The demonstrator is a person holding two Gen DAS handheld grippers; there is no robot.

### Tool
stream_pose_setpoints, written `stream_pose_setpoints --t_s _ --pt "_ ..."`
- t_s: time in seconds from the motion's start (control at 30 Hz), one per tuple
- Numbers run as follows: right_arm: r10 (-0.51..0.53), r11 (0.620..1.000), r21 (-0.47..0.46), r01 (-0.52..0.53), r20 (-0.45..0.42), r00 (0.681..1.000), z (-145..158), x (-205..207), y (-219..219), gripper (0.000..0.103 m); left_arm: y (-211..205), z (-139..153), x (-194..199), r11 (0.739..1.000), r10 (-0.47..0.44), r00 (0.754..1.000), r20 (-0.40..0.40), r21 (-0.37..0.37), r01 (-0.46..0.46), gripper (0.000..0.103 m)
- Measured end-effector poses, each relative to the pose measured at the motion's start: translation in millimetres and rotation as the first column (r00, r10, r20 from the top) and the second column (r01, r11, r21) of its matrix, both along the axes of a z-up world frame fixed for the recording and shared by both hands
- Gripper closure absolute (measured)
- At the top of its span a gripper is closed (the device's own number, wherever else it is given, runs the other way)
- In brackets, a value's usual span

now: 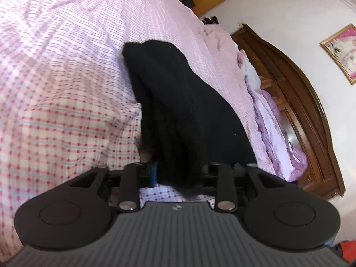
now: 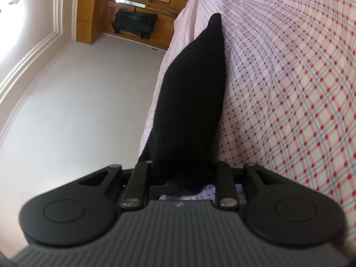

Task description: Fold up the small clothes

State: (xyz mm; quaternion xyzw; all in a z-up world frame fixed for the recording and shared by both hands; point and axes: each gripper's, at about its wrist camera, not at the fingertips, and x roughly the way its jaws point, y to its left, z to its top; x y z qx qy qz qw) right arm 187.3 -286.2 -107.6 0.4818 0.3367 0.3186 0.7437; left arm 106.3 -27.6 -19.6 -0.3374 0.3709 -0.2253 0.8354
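Black garment point(image 1: 182, 102) draped over both grippers; left gripper point(image 1: 178, 178) and right gripper point(image 2: 181, 178) fingertips hidden, grip state undeterminable.

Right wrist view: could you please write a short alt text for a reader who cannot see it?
A black sock stretches away from the right gripper, its near end between the jaws, lying on a bed sheet checked in pink and blue. A white wall fills the left.

1. A bed point(image 1: 66, 66) with a pink-checked sheet fills the left of the left wrist view.
2. A dark wooden headboard point(image 1: 296, 102) curves down the right side.
3. On the pale wall point(image 1: 289, 11), a gold-framed picture point(image 1: 341, 52) hangs at the right edge.
4. In the right wrist view, a light wooden cabinet point(image 2: 93, 17) stands upper left.
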Motion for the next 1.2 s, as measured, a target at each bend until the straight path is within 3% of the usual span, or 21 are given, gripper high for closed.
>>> stream_pose_setpoints --t_s 0.07,0.13,0.27,0.47,0.63,0.77,0.83,0.9,0.97,1.03,1.1,1.2 --pt "0.0 1.0 -0.016 0.0 0.006 1.0 2.3 -1.3 0.8 0.075 -0.2 4.1 -9.4 1.0 0.021 1.0 0.014 0.015 -0.021 0.052" --pt "-0.003 1.0 -0.024 0.003 0.005 1.0 2.9 -1.6 -0.1 0.075 -3.1 9.0 -15.1 0.999 0.017 1.0 0.024 0.042 -0.018 0.041" --pt "-0.008 1.0 -0.027 0.008 0.003 1.0 2.7 -6.1 -5.2 0.075 -11.8 19.3 -28.0 0.996 0.011 0.999 0.049 0.089 -0.015 0.032" --pt "-0.02 0.998 -0.064 0.022 0.026 0.999 5.2 -21.6 -16.6 0.075 -25.7 34.1 -66.6 0.968 -0.005 0.989 0.15 0.25 -0.034 0.016" --pt "-0.013 0.981 -0.194 0.033 0.106 0.994 24.1 -35.6 -21.5 0.074 -43.3 63.7 -91.8 0.919 -0.021 0.949 0.315 0.379 -0.106 0.007" --pt "-0.007 0.941 -0.327 0.09 0.245 0.969 47.5 -50.1 -17.4 0.074 -50.3 92.4 -101.5 0.892 0.009 0.897 0.442 0.402 -0.207 0.0" --pt "-0.021 0.916 -0.369 0.158 0.348 0.937 60.1 -57.4 -14.3 0.067 -53.1 104.8 -101.8 0.878 0.005 0.866 0.499 0.413 -0.243 0.0" --pt "-0.044 0.894 -0.38 0.239 0.455 0.889 70.2 -64.8 -13.1 0.045 -57.0 113.7 -100.8 0.843 0.015 0.833 0.554 0.44 -0.308 0.0" --pt "-0.072 0.865 -0.375 0.334 0.566 0.821 80.7 -73.7 -12.6 0.023 -59.8 117.0 -98.8 0.792 0.075 0.792 0.606 0.447 -0.417 0.0" --pt "-0.089 0.82 -0.371 0.436 0.669 0.738 87.5 -83.4 -10.3 0.017 -59.7 114.2 -94.9 0.771 0.101 0.761 0.64 0.434 -0.467 0.0" --pt "-0.088 0.774 -0.369 0.514 0.741 0.665 91.9 -88.6 -7.6 0.017 -58.5 109.6 -86.5 0.805 0.064 0.773 0.631 0.426 -0.414 0.0" --pt "-0.074 0.707 -0.394 0.588 0.785 0.615 85.4 -85.3 -2.1 0.007 -64.1 92.5 -72.5 0.832 -0.005 0.817 0.576 0.456 -0.316 0.0"
